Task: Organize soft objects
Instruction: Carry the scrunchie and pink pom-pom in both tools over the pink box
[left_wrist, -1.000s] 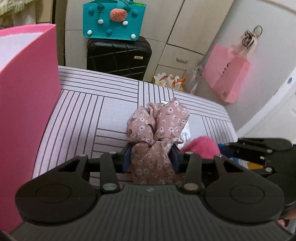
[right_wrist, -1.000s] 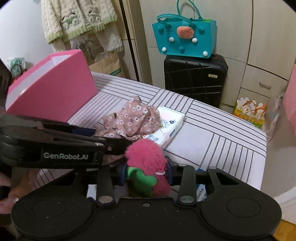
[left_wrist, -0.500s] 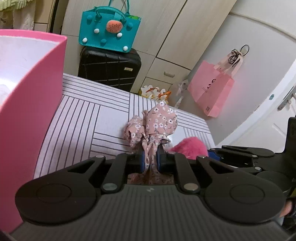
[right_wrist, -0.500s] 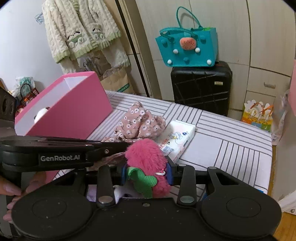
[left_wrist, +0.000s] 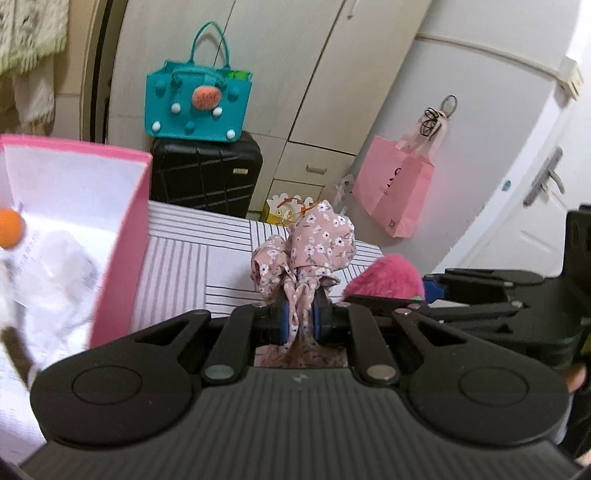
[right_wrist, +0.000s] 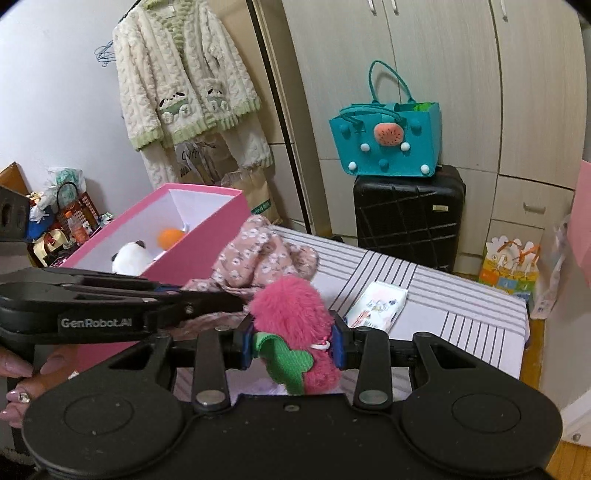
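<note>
Floral cloth (left_wrist: 314, 251): pinched in the left tool (left_wrist: 300, 317), its bunched top standing above the blue pads, the rest hanging below them; lifted clear of the striped bed (left_wrist: 192, 258).
Pink plush toy (right_wrist: 295, 317): clamped between the pads of the right tool (right_wrist: 293, 345), green felt leaf at its front; it too is held above the bed.
Left tool: clenched tight on the cloth.
Right tool: grasping the plush, pads pressed into its fur.
Pink box (right_wrist: 207, 254): open-topped, white inside, standing on the bed to the left of both tools.
Box contents: a white plush with dark ears (right_wrist: 129, 258) and an orange ball (right_wrist: 170, 237); some white crinkled material shows in the left wrist view, too blurred to tell more.
Tissue pack (right_wrist: 376, 306): flat on the bed, right of the plush, apart from it.
Teal felt bag (right_wrist: 384, 144): upright on a black suitcase (right_wrist: 410, 218) beyond the bed; something green shows at its open top.
Pink paper bag (left_wrist: 395, 195): hanging on the wall at the right.
Change: a second ago the left tool's jaws stood wider around the cloth; since then they have closed on it. Both tools have risen, and the box's inside has come into view, closer to the left tool.
</note>
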